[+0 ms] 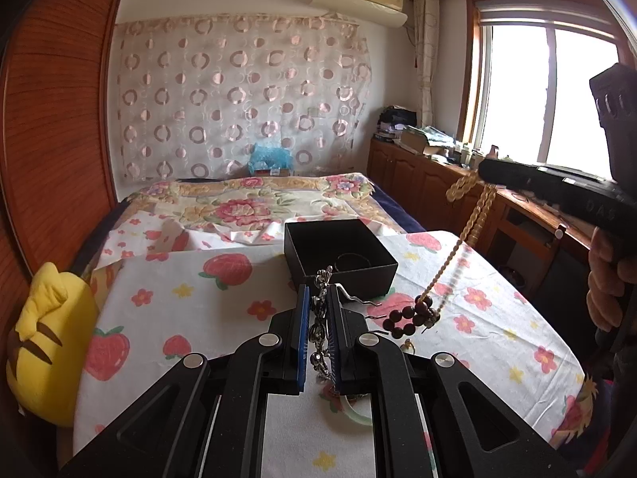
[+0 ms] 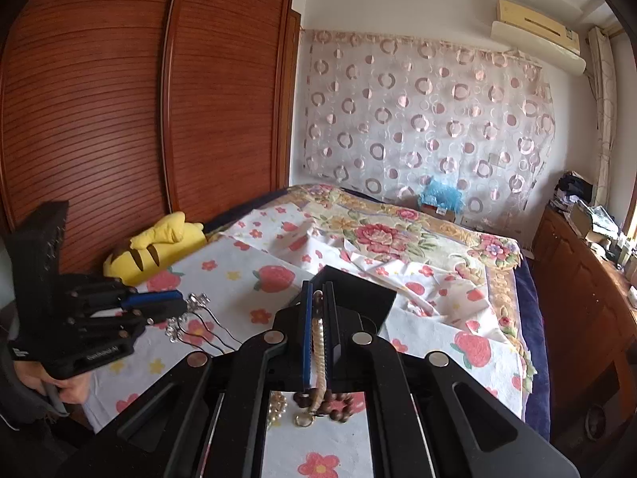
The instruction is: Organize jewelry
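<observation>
My left gripper (image 1: 318, 298) is shut on a silver rhinestone hairpin (image 1: 320, 318) with wavy prongs, held above the strawberry-print cloth just in front of the open black box (image 1: 338, 255). The right wrist view shows this gripper (image 2: 181, 306) and the hairpin (image 2: 191, 314) at left. My right gripper (image 2: 317, 298) is shut on a pearl necklace (image 2: 318, 352) tangled with a dark wooden bead bracelet (image 2: 330, 402), lifted off the cloth. In the left wrist view the right gripper (image 1: 483, 171) holds the necklace (image 1: 473, 215) hanging down, the bracelet (image 1: 410, 316) dangling at its end.
A dark bangle (image 1: 352, 263) lies inside the box. A pale green bangle (image 1: 354, 412) and a gold ring (image 1: 408, 344) lie on the cloth. A yellow plush toy (image 1: 43, 338) sits at the left edge. Wooden cabinets (image 1: 422, 187) stand to the right, a wardrobe (image 2: 119, 119) to the left.
</observation>
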`<state>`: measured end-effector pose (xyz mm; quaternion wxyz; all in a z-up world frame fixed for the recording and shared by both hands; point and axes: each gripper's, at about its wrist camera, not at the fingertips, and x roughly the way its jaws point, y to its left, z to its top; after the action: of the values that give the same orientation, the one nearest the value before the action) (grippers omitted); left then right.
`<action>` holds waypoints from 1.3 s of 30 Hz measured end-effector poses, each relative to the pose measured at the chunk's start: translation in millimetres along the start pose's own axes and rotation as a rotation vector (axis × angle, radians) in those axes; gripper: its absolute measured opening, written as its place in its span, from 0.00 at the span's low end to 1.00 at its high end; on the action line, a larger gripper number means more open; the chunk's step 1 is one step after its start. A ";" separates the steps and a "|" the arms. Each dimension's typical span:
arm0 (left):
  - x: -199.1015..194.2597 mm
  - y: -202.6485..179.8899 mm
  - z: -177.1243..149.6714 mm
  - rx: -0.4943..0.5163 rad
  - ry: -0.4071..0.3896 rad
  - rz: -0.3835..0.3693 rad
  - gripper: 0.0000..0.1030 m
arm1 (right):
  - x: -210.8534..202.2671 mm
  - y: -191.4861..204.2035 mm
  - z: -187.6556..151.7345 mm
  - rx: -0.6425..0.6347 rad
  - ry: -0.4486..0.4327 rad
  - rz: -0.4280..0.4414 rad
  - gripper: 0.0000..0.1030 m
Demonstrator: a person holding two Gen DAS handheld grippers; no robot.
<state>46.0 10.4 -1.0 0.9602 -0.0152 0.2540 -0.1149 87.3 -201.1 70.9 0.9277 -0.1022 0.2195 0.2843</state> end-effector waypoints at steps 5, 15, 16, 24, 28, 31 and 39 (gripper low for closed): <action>3.1 2.4 -3.0 -0.008 0.011 0.002 0.07 | -3.8 -1.8 2.5 0.014 -0.021 0.009 0.05; 7.4 6.1 -8.9 -0.017 0.024 0.008 0.07 | 40.9 -22.7 -35.1 0.056 0.126 -0.054 0.05; 7.5 5.7 -9.7 -0.017 0.026 0.008 0.07 | 44.0 -21.8 -37.3 0.059 0.132 -0.048 0.05; 11.8 6.1 -13.2 -0.020 0.037 0.011 0.07 | 47.1 0.6 -39.4 0.038 0.118 0.047 0.06; 12.2 6.0 -13.5 -0.021 0.037 0.011 0.07 | 48.6 -3.0 -42.5 0.051 0.125 0.044 0.25; 13.6 6.0 -15.2 -0.023 0.038 0.011 0.07 | 52.4 -13.5 -56.2 0.076 0.156 0.032 0.31; 20.0 6.9 -23.8 -0.020 0.048 0.007 0.07 | 79.4 -24.7 -126.5 0.095 0.363 0.018 0.31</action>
<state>52.6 13.2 -31.9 0.9541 -0.0211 0.2779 -0.1095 116.2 -222.7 -76.1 0.8740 -0.1059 0.3972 0.2590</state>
